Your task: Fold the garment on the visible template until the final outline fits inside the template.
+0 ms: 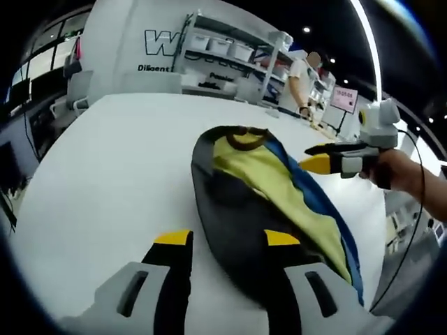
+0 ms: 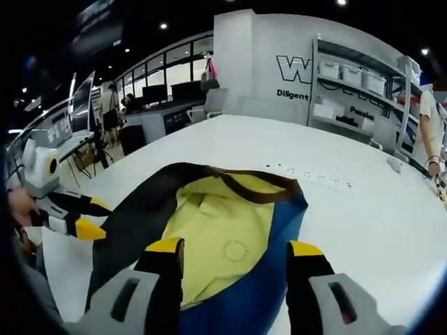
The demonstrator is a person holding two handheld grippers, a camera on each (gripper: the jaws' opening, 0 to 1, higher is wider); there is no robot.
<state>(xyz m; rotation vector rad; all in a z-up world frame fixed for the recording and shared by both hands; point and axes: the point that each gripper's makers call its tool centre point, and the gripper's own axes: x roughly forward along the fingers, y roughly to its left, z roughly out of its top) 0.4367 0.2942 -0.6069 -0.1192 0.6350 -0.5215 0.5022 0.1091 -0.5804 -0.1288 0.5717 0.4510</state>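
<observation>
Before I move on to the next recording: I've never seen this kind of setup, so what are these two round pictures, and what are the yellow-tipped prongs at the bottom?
No robot here: a person holds a two-jaw gripper in each hand, and a fisheye camera rides on each, looking forward along its jaws. The prongs at the bottom of the left gripper view are the left gripper; those in the right gripper view are the right gripper. Both stand open and hold nothing. Each gripper also shows in the other's view, off to one side. On the white table lies a garment in yellow, blue and dark fabric with a brown collar. I cannot make out a template. Behind are shelves with bins.
</observation>
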